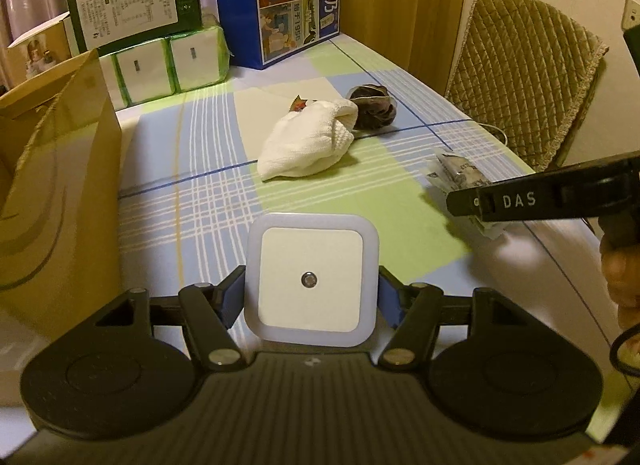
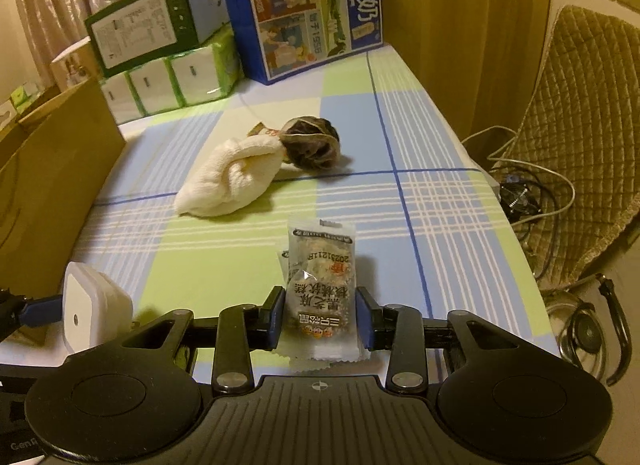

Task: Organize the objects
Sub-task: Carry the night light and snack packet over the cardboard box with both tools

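Note:
My left gripper (image 1: 311, 289) is shut on a white square night light (image 1: 311, 284), held just above the checked tablecloth; the same night light (image 2: 90, 305) shows at the left of the right wrist view. My right gripper (image 2: 320, 315) is shut on a clear snack packet (image 2: 322, 285) with printed characters, which stands up between the blue pads. In the left wrist view the right gripper (image 1: 460, 201) comes in from the right over that packet (image 1: 456, 175). A rolled white towel (image 2: 228, 181) and a dark hair net bundle (image 2: 310, 143) lie mid-table.
A brown paper bag (image 1: 52, 193) stands open at the left. Tissue packs (image 1: 168, 65), a green box (image 1: 136, 1) and a blue milk carton box (image 2: 308, 9) line the far edge. A quilted chair (image 2: 576, 137) and cables (image 2: 524, 193) sit off the right edge.

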{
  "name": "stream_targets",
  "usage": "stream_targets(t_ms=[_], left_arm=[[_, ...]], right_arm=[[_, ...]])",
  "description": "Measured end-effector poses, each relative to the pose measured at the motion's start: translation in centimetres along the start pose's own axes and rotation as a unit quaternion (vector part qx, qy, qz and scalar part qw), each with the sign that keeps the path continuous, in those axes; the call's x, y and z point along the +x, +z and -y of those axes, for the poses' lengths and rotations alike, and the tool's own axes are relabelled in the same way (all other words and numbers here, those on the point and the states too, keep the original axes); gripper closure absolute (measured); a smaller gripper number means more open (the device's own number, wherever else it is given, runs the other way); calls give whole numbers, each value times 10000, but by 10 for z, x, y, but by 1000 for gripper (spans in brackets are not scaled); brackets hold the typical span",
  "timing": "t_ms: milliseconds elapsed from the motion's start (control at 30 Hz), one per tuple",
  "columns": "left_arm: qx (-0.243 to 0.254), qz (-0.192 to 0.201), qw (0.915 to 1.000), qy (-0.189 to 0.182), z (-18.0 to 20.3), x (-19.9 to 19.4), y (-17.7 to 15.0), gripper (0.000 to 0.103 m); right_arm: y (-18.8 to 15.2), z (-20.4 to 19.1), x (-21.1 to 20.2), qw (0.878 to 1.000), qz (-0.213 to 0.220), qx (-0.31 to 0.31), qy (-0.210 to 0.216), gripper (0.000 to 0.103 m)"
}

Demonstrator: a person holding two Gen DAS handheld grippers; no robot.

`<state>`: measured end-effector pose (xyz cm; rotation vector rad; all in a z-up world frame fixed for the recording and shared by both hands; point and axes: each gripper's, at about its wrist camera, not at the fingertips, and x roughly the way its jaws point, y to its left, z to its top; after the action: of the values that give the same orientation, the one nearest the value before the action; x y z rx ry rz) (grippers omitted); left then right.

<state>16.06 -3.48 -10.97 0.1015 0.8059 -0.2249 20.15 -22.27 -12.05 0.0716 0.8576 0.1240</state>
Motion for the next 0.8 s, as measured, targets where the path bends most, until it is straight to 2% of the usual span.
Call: stream_targets(t_ms=[300,800], left_arm=[[-131,73,9999,-33,-4,-52,-7,42],[-429,318,9983,245,-36,-151,-23,42]], right_arm=[[-25,-37,-62,9996,170,-134,153,69],[-49,-108,-146,9966,444,-543,434,69]])
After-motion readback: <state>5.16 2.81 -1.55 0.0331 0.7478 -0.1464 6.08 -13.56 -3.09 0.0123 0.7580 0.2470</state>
